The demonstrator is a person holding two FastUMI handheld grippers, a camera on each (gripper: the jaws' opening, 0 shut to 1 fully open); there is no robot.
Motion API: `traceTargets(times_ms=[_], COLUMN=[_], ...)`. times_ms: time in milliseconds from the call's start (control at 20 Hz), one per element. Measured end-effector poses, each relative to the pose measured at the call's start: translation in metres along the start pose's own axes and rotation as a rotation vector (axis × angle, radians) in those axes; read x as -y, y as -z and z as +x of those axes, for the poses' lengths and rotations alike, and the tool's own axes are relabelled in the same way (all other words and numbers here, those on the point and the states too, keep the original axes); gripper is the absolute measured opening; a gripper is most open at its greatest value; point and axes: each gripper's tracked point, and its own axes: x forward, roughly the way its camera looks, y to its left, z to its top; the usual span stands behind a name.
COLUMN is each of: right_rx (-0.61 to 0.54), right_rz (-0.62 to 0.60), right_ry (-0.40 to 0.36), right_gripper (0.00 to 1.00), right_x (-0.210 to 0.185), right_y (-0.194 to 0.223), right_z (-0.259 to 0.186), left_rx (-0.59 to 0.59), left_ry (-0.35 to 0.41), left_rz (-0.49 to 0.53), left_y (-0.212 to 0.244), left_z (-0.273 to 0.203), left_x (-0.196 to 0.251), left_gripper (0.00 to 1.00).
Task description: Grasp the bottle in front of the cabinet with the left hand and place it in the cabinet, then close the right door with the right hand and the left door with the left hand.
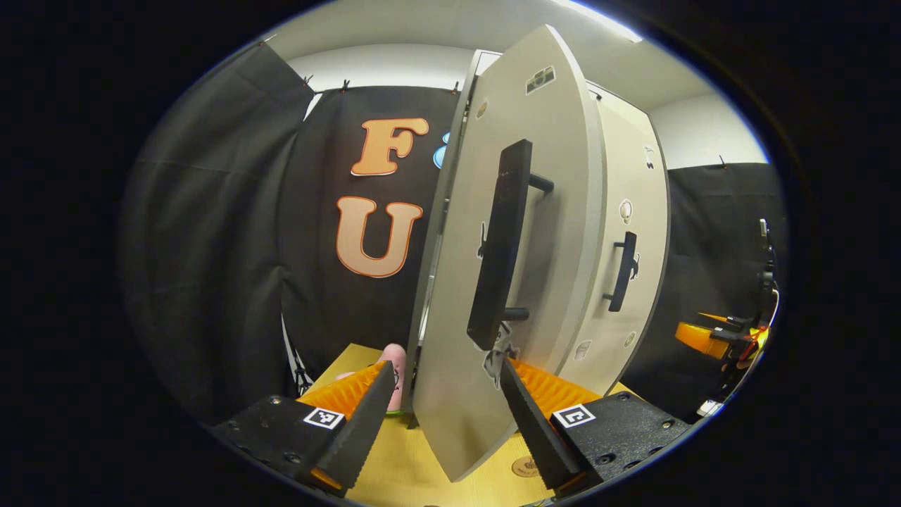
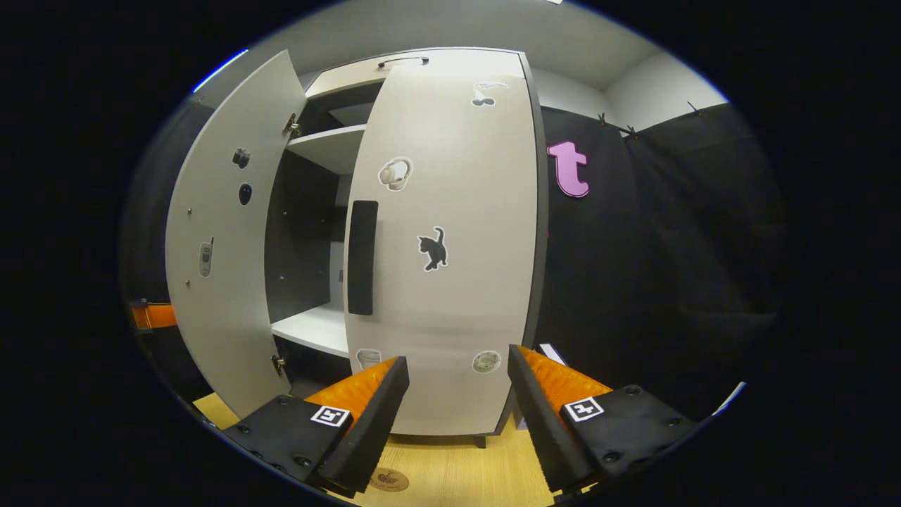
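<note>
Left door (image 1: 535,232) before left gripper (image 1: 447,394)

The left door (image 1: 493,282) covers most of a pink thing (image 1: 391,355) sitting just behind its lower edge, can't tell what it is. In the right gripper view the right door (image 2: 450,246) hides most of the cabinet (image 2: 317,232) interior — bottle isn't visible.

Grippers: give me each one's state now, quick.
Left gripper: open, holding nothing, its fingers either side of the grey left cabinet door's edge.
Right gripper: open, empty, facing the closed right cabinet door.
</note>
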Motion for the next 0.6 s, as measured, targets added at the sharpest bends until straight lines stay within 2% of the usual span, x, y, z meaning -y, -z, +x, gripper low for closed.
traceTargets(times_ms=[150,350,600], right_rx=[0.02,0.031,0.036], right_rz=[0.007,0.026,0.075], right_ry=[-0.015,-0.024,-0.02], right_gripper=[0.94,0.94,0.95], right_x=[0.013,0.034,0.064], right_y=[-0.008,-0.01,-0.003], right_z=[-0.005,-0.005,-0.004], left_rx=[-0.001,-0.014,-0.022], left_ry=[0.007,-0.021,-0.024], left_rz=[-0.01,-0.02,-0.007], left_y=[0.003,0.008,0.011], left_z=[0.009,0.022,0.039], left_x=[0.014,0.023,0.038], left_gripper=[0.93,0.93,0.93])
